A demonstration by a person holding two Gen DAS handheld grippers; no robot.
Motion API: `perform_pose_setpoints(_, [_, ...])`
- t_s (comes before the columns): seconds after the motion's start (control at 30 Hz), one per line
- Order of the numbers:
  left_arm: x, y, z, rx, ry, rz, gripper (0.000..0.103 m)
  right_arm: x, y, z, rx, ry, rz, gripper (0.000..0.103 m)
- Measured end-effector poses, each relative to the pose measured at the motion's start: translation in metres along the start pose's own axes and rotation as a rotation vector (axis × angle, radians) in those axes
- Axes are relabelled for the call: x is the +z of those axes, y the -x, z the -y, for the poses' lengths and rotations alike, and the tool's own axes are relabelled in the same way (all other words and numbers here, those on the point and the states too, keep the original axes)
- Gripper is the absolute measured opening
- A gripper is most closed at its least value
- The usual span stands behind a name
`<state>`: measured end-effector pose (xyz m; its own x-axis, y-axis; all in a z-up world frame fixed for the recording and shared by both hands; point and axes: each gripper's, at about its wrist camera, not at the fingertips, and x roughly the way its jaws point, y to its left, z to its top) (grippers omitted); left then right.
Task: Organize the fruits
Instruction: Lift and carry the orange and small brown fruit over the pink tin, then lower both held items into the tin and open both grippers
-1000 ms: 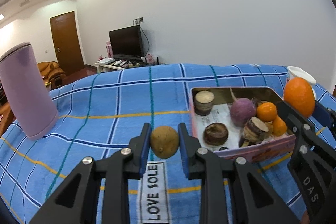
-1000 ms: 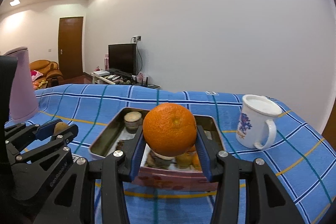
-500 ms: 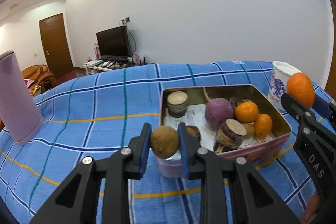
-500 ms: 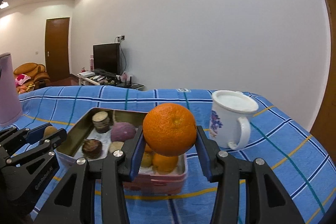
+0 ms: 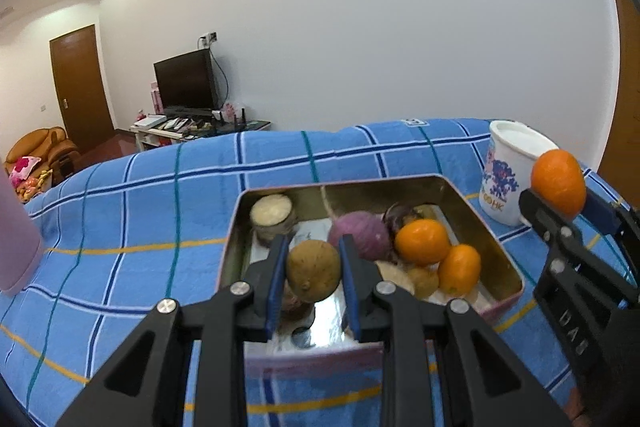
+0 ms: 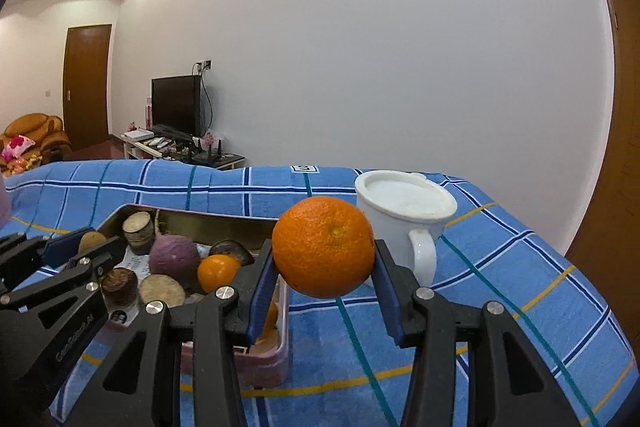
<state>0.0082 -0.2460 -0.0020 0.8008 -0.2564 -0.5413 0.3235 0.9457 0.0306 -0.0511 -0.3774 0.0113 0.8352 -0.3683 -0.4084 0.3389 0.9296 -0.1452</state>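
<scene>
You had two grippers, the left gripper (image 5: pixel 313 273) and the right gripper (image 6: pixel 323 281). There was one tin box (image 5: pixel 502 259), one white mug (image 6: pixel 404 215), one big orange (image 6: pixel 323 251), one brown fruit (image 5: pixel 313 270), one purple root (image 5: pixel 360 235) and two small oranges (image 5: pixel 422 242).

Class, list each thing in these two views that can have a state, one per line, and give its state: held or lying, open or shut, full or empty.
Left gripper: shut on the brown round fruit, above the tin.
Right gripper: shut on the large orange, beside the tin.
Rectangular metal tin: open, holding produce.
White floral mug: upright, looks filled with something white.
</scene>
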Motion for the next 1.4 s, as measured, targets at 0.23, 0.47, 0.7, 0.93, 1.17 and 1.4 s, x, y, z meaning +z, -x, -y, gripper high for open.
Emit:
perform_pose_setpoints(0.23, [0.006,-0.015,0.004,-0.009,0.006,-0.013,0.027,0.005,-0.021,-0.005,0.007,0.028,-0.044,0.048])
perform_pose_setpoints(0.47, [0.010,-0.028,-0.006,-0.003,0.039,-0.037,0.027,0.010,-0.038,-0.013,0.037,0.042,-0.077,0.048])
perform_pose_setpoints(0.7, [0.011,-0.037,-0.012,-0.009,0.063,-0.060,0.027,0.014,-0.053,-0.023,0.087,0.066,-0.116,0.048])
perform_pose_setpoints(0.93, [0.012,-0.051,-0.017,-0.015,0.067,-0.111,0.027,0.011,-0.065,-0.044,0.167,0.163,-0.174,0.048])
perform_pose_setpoints(1.17, [0.012,-0.064,-0.027,-0.013,0.104,-0.170,0.027,0.008,-0.074,-0.053,0.253,0.197,-0.217,0.049])
perform_pose_setpoints(1.4, [0.012,-0.072,-0.027,-0.020,0.099,-0.195,0.027,0.007,-0.078,-0.047,0.330,0.161,-0.247,0.049])
